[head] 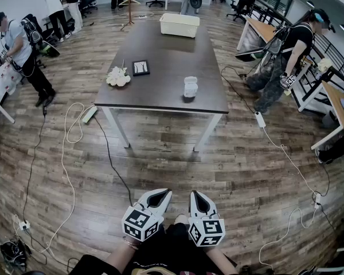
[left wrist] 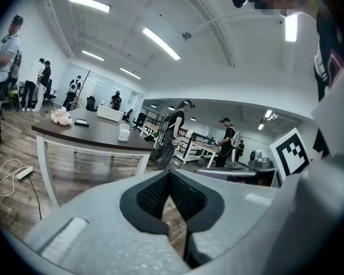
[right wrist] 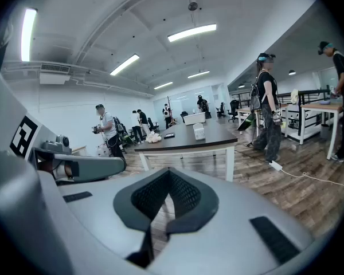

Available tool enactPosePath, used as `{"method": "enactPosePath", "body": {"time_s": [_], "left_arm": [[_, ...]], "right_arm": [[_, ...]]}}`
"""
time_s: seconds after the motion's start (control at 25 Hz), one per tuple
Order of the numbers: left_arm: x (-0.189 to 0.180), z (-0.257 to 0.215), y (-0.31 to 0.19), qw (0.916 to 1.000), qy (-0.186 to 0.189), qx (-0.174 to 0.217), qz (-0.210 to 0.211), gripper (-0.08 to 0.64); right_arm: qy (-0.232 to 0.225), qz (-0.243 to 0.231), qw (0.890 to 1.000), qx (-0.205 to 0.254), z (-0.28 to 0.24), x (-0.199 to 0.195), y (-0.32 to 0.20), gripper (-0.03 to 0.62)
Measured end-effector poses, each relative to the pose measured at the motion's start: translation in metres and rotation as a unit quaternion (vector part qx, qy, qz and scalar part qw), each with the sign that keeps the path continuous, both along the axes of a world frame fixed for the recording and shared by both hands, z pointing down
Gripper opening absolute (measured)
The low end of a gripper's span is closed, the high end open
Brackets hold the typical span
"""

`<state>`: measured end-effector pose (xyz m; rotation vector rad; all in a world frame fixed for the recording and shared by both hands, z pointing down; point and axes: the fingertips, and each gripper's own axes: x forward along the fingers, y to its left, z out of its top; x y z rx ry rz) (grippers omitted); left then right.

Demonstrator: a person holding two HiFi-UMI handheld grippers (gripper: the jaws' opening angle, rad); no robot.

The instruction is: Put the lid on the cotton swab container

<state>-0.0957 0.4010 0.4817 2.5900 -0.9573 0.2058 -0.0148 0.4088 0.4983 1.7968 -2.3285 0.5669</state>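
Note:
The cotton swab container (head: 190,87) is a small white tub near the front right edge of the dark table (head: 166,50), far ahead of me. It also shows small in the left gripper view (left wrist: 124,132) and the right gripper view (right wrist: 199,132). At this distance I cannot make out a separate lid. My left gripper (head: 165,192) and right gripper (head: 194,194) are held side by side close to my body, over the wooden floor and well short of the table. In both gripper views the left gripper (left wrist: 171,174) and right gripper (right wrist: 169,172) have their tips together with nothing between them.
On the table lie a white flower bunch (head: 118,77), a black framed item (head: 140,67) and a white basket (head: 179,24) at the far end. Cables (head: 69,148) and a power strip (head: 89,114) trail over the floor on the left. People stand at the left (head: 23,50) and right (head: 281,62).

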Motion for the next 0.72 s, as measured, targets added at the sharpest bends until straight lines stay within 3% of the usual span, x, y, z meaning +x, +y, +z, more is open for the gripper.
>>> {"method": "enactPosePath", "body": {"time_s": [0.2,0.4,0.6,0.72], "left_arm": [[-0.016,0.004,-0.002,0.9998,0.004,-0.001,0.020,0.008],[-0.028,0.005,-0.009,0.9996,0.011,-0.002,0.027,0.008],[-0.031,0.005,-0.014,0.9992,0.026,-0.011,0.028,0.008],[-0.026,0.011,-0.024,0.9992,0.017,-0.011,0.033,0.008]], "right_arm": [[-0.027,0.032,0.999,0.024,-0.005,-0.008,-0.001,0.008],[-0.023,0.055,0.998,0.028,-0.002,-0.009,-0.006,0.008],[-0.010,0.068,0.998,0.011,0.007,-0.007,-0.005,0.008],[-0.026,0.065,0.998,0.005,0.017,-0.003,-0.019,0.008]]}}
